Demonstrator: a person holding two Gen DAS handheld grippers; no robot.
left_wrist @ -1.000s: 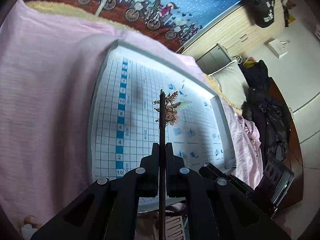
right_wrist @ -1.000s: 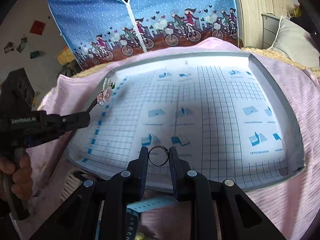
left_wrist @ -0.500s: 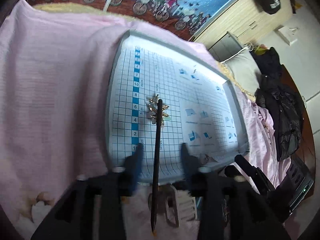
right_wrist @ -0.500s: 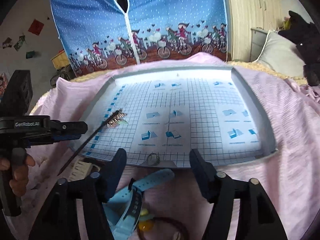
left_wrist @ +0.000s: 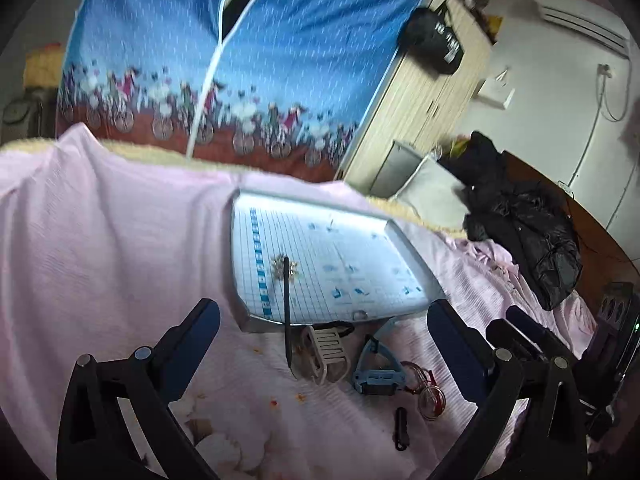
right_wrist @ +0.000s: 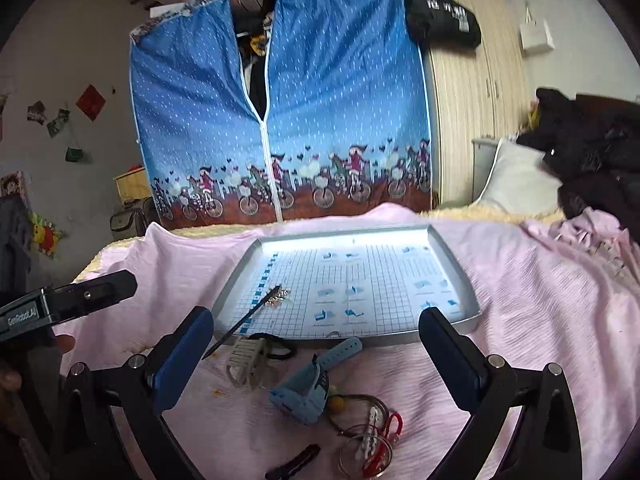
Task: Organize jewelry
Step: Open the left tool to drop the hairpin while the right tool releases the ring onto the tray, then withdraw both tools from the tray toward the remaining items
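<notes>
A dark hair stick (left_wrist: 287,312) with a gold ornament (left_wrist: 285,270) lies with its head on the grid-lined tray (left_wrist: 360,248) and its tip over the front rim. A small ring (left_wrist: 359,315) rests just inside that front rim. My left gripper (left_wrist: 324,348) hangs open and empty, back from the tray. In the right wrist view the hair stick (right_wrist: 244,322), ring (right_wrist: 334,334) and tray (right_wrist: 380,280) show again. My right gripper (right_wrist: 318,356) is also open and empty, held above the loose items in front of the tray.
On the pink cloth before the tray lie a beige claw clip (right_wrist: 250,358), a blue watch (right_wrist: 312,384), wire bangles (right_wrist: 368,436) and a black clip (right_wrist: 294,462). The left gripper's body (right_wrist: 68,304) and a hand sit at the left. A blue wardrobe stands behind.
Both grippers opened and drew back from the tray. The left let go of the hair stick, which now lies across the tray's front rim. The right released the ring at the tray's front.
</notes>
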